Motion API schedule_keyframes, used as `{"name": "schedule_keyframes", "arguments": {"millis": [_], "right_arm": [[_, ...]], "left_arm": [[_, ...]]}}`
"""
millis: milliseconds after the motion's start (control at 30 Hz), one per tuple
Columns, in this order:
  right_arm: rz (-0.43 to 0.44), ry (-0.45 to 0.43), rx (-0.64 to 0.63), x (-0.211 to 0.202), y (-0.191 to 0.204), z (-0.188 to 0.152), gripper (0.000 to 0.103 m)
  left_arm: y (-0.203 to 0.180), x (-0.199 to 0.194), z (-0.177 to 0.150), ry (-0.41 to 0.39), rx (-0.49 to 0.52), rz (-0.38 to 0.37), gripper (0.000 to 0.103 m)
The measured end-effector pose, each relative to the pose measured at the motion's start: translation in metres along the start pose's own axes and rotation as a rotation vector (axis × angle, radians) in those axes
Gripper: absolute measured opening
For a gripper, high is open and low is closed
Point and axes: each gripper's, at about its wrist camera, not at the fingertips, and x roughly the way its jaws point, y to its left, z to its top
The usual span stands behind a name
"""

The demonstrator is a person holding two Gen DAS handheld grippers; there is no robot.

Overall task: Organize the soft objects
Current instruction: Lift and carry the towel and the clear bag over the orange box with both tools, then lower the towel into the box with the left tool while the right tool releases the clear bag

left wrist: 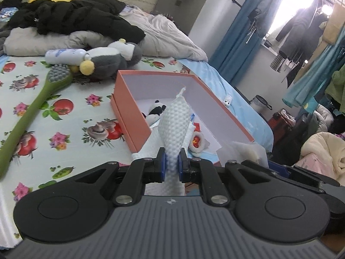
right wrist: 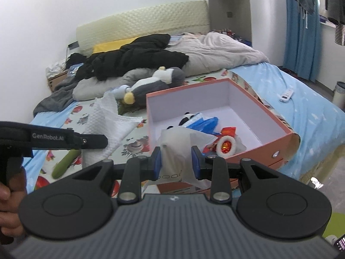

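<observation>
The left gripper (left wrist: 171,165) is clamped on a white waffle-textured cloth (left wrist: 175,125), which stands up between its blue pads and trails down onto the bed (left wrist: 71,116). The right gripper (right wrist: 175,161) pinches a translucent plastic bag (right wrist: 179,149) (what is inside it cannot be made out) just at the near wall of the orange box (right wrist: 217,86). The box sits open near the bed's right edge, and holds a small panda toy (right wrist: 187,118), a blue bag (right wrist: 204,123) and a round red-and-white trinket (right wrist: 225,145). Behind the box, toward the head of the bed, lies a grey penguin plush (left wrist: 112,58) with a white bottle (left wrist: 64,55) touching it. A green massage brush (left wrist: 32,108) lies along the left side. A remote (right wrist: 286,95) rests by the right edge.
</observation>
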Motion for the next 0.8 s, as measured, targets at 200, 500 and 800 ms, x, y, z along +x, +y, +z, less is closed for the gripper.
{"name": "schedule_keyframes", "arguments": {"millis": [200,500,800], "right_arm": [[-0.024,0.002,0.018,0.022,-0.018,0.009,0.033],[-0.074,0.036,0.081,0.079,-0.055,0.025,0.033],[-0.085,0.102,0.099,0.134,-0.090,0.034,0.034]], "left_arm": [[-0.004,0.031,0.018,0.033,0.013,-0.035,0.013],[-0.016,0.116,0.050,0.126,0.052,-0.067,0.013],[-0.022,0.193,0.077,0.210,0.050,-0.072,0.014]]}}
